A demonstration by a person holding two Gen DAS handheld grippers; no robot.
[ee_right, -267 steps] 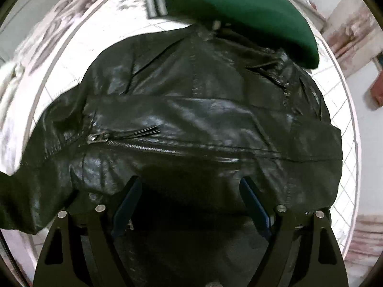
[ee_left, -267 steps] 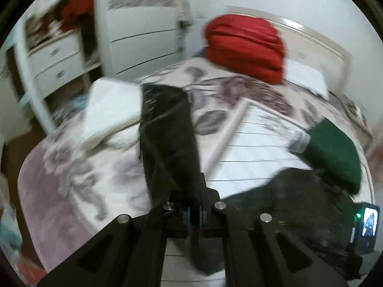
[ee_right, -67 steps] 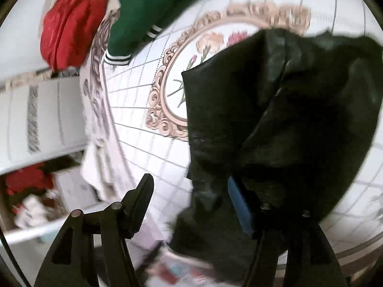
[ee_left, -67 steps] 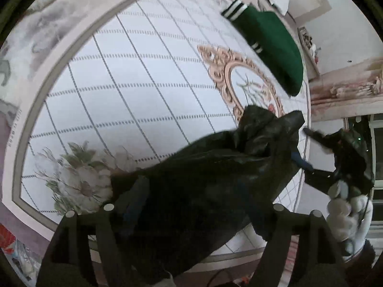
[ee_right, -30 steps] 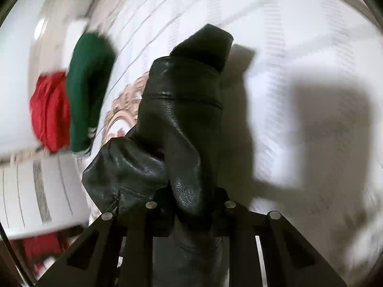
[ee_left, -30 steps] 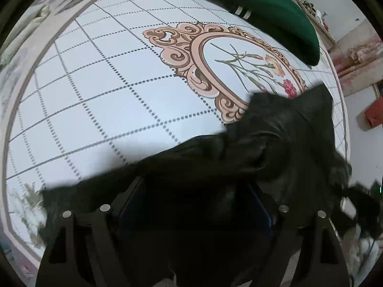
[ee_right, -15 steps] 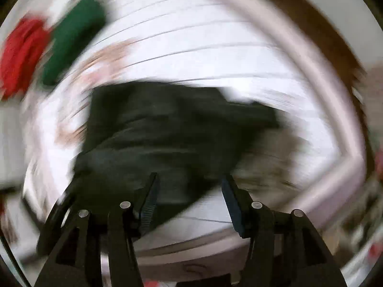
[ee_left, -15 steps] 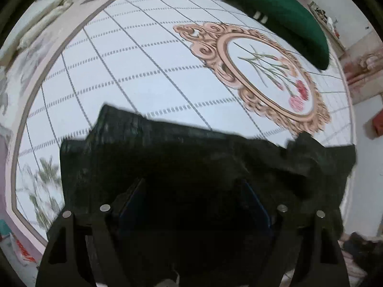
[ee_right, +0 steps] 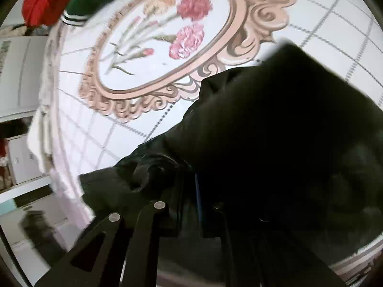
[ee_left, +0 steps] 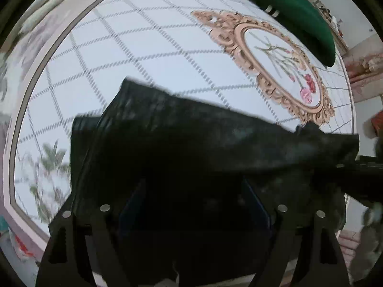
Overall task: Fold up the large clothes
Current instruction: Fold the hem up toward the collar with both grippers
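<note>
A black leather jacket (ee_left: 191, 143) lies bunched on the bed near its front edge, spread left to right. My left gripper (ee_left: 194, 198) hovers just above it with its jaws wide apart and its blue pads dim over the dark leather. In the right wrist view the jacket (ee_right: 287, 131) fills the lower right. My right gripper (ee_right: 191, 186) has its jaws close together, pinching a rolled edge of the jacket; the right finger is covered by leather.
The bed has a white grid-pattern cover (ee_left: 119, 35) with an ornate oval flower medallion (ee_left: 275, 55). A folded green sweater (ee_left: 294, 12) lies at the far side, with a red pile (ee_right: 43, 2) behind it. White drawers (ee_right: 21, 157) stand beside the bed.
My right gripper has swung back down onto the jacket and closed on its edge. The jacket has spread wider across the bed under my left gripper, which stays open.
</note>
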